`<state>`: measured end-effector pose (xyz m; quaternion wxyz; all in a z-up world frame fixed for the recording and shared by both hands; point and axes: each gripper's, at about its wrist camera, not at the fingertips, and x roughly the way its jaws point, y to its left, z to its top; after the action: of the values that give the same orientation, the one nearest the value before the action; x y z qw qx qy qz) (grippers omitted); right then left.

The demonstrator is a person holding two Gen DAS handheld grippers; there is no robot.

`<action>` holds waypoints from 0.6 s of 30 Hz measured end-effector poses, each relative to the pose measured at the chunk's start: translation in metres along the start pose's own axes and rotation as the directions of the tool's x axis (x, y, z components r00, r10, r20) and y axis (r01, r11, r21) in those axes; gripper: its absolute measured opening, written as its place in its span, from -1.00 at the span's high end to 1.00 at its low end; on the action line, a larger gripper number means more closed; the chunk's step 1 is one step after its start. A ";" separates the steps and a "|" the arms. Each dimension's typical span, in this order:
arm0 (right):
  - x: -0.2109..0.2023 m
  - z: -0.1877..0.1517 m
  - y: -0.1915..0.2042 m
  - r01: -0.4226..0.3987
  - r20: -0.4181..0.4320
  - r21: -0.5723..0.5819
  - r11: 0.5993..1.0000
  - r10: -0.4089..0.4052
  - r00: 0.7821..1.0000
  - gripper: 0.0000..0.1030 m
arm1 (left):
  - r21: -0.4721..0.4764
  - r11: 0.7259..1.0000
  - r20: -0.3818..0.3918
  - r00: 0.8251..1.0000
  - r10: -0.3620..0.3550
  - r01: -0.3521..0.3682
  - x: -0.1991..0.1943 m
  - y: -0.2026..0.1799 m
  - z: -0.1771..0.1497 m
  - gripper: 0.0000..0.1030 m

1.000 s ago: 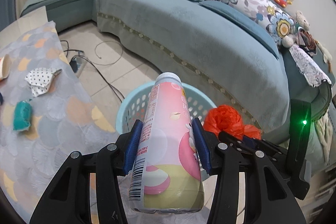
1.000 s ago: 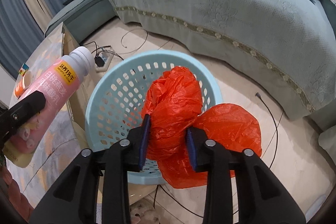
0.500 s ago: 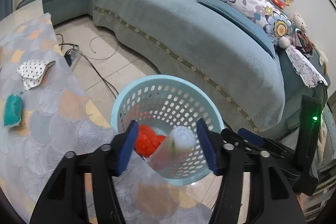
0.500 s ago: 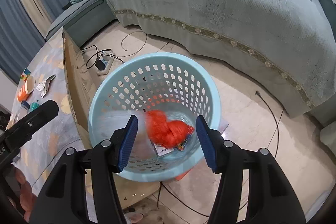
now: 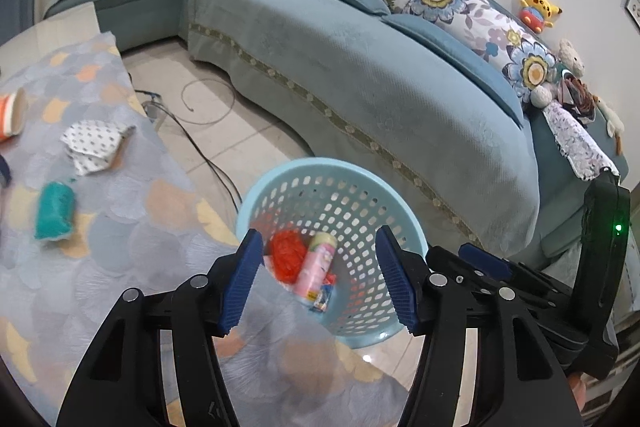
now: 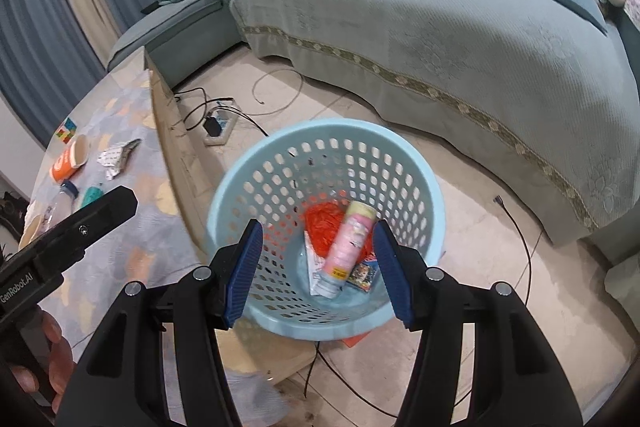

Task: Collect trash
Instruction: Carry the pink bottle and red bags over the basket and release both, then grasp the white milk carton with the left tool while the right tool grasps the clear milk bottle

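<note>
A light blue perforated basket (image 5: pixel 280 183) (image 6: pixel 416 163) stands on the floor beside the table. Inside it lie a pink bottle (image 5: pixel 314 273) (image 6: pixel 350 241), a crumpled red bag (image 5: pixel 286 253) (image 6: pixel 322 227) and some paper wrappers (image 6: pixel 362 275). My left gripper (image 5: pixel 318 281) is open and empty above the table edge, facing the basket. My right gripper (image 6: pixel 318 271) is open and empty above the basket. On the table lie a teal crumpled item (image 5: pixel 54 211) (image 6: pixel 91 195), a dotted wrapper (image 5: pixel 94 145) (image 6: pixel 116 157) and an orange cup (image 5: pixel 10 115) (image 6: pixel 70 163).
The table (image 5: pixel 120 267) has a patterned cloth and stands left of the basket. A teal sofa (image 5: pixel 360 87) curves behind. Cables and a power strip (image 6: pixel 218 125) lie on the floor. A clear bottle (image 6: pixel 60 201) lies on the table.
Both grippers opened. The pink bottle left the left gripper and the red bag left the right; both now lie in the basket. The left gripper drew back over the table.
</note>
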<state>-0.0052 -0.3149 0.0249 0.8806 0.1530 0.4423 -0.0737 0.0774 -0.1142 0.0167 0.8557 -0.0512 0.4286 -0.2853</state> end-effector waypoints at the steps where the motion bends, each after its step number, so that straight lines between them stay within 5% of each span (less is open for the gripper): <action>1: -0.002 0.001 0.003 -0.006 0.004 -0.007 1.000 0.006 1.000 -0.04 | 0.001 1.000 0.007 1.000 0.003 -0.003 -0.006 0.002 0.000 -0.11; 11: -0.017 0.003 0.081 -0.116 0.028 -0.129 0.985 0.121 0.992 -0.04 | -0.053 0.989 0.091 0.985 0.145 -0.141 -0.097 0.063 -0.011 -0.11; 18: -0.022 0.002 0.164 -0.203 0.027 -0.263 0.943 0.217 0.976 -0.04 | -0.183 0.946 0.151 0.943 0.297 -0.269 -0.173 0.143 -0.033 -0.11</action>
<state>0.0268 -0.1608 0.0776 0.9078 0.0809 0.4047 0.0749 0.0342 0.1018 0.0711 0.9156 -0.0825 0.3755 -0.1178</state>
